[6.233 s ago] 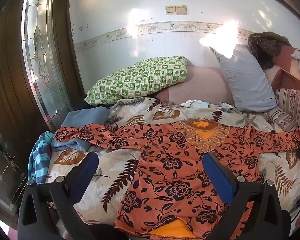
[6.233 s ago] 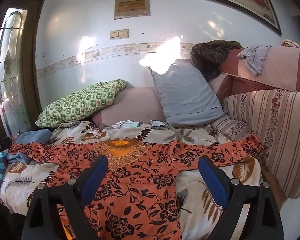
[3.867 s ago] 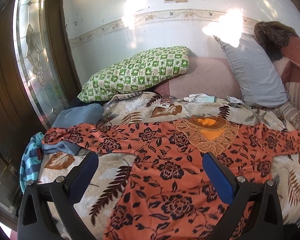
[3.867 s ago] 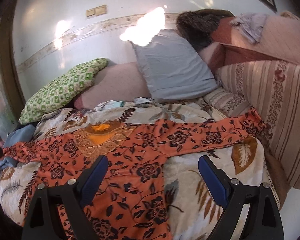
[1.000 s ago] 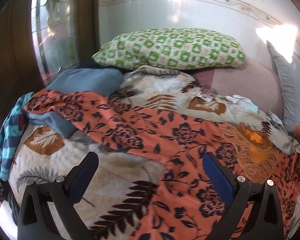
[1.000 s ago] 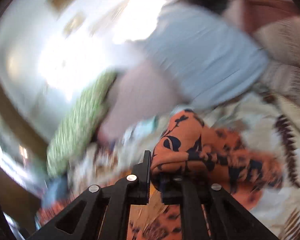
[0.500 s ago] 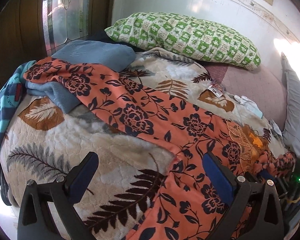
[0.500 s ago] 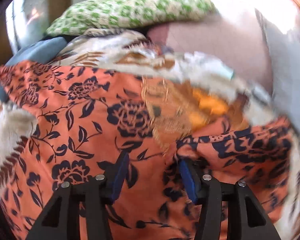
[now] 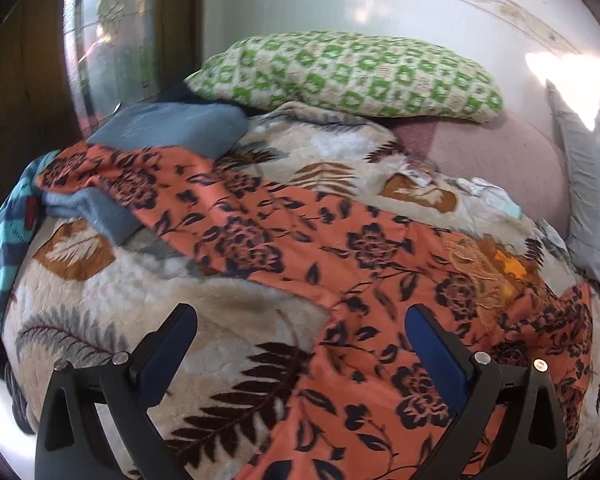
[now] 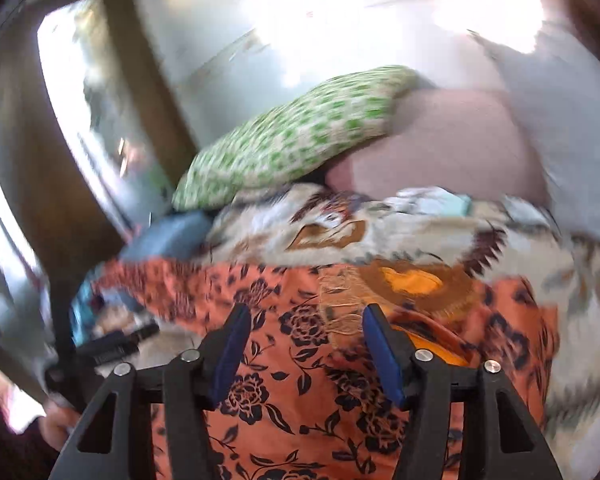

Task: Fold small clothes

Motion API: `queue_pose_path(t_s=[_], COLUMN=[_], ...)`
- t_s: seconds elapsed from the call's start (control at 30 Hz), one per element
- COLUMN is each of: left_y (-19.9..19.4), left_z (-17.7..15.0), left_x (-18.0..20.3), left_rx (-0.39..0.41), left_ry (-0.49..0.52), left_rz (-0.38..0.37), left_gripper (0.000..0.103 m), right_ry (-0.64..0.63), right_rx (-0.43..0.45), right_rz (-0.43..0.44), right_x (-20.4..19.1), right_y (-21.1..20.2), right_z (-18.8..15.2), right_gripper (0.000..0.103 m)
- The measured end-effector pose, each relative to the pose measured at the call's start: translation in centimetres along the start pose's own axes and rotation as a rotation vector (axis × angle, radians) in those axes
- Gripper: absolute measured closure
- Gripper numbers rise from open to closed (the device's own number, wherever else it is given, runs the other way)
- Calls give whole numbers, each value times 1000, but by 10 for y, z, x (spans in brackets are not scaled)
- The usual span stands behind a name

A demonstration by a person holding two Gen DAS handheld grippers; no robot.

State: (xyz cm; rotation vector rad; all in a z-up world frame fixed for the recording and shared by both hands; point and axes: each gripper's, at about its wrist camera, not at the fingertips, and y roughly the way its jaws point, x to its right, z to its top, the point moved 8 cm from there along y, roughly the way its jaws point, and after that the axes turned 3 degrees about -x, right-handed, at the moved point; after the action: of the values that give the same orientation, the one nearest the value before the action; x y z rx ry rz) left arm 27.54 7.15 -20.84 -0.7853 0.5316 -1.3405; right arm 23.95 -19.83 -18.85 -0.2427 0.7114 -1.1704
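Lying spread across the leaf-patterned blanket point(image 9: 204, 300) on the bed, the orange floral top point(image 9: 340, 280) has one sleeve already folded in over its chest, near the embroidered neckline point(image 10: 404, 280). The other sleeve point(image 9: 140, 184) is still stretched out. Its long axis runs from the body up and leftward in the left wrist view, ending on a blue-grey folded cloth point(image 9: 168, 128) near the bed's edge.

That outstretched sleeve is what the next fold likely turns on. It lies ahead of and up-left from the left gripper point(image 9: 300, 344), which is the nearer one. Its fingers are spread wide with nothing between them, straddling the top's side edge.

The right gripper point(image 10: 304, 344) hangs over the chest just below the neckline. Its fingers are opening and clamp no cloth; the folded sleeve lies just beside the right-hand one. That view is motion-blurred.

Count: one top, one sleeve folded, one still out, two grippers, one green checked pillow point(image 9: 348, 72), one grey pillow point(image 9: 592, 200).
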Motion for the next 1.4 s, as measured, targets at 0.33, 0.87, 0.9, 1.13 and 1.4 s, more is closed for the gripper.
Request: queue_pose_path(t_s=[0.33, 0.87, 0.9, 1.13, 1.4], left_y=[-13, 59, 58, 30, 48], left_z=[-16, -27, -24, -22, -23], left_x=[165, 285, 281, 273, 299], left_rx=[112, -173, -166, -162, -205], left_ry=[418, 577, 544, 567, 689], left_rz=[-181, -331, -350, -487, -440], left_gripper=[0, 95, 95, 32, 14], right_ry=[790, 875, 871, 841, 821], right_rx=[14, 86, 87, 83, 79], right_rz=[109, 202, 185, 173, 148], right_x=[180, 196, 198, 196, 196], right_y=[-16, -31, -31, -29, -22], right_z=[-70, -60, -59, -58, -60], right_gripper=[39, 39, 39, 39, 39])
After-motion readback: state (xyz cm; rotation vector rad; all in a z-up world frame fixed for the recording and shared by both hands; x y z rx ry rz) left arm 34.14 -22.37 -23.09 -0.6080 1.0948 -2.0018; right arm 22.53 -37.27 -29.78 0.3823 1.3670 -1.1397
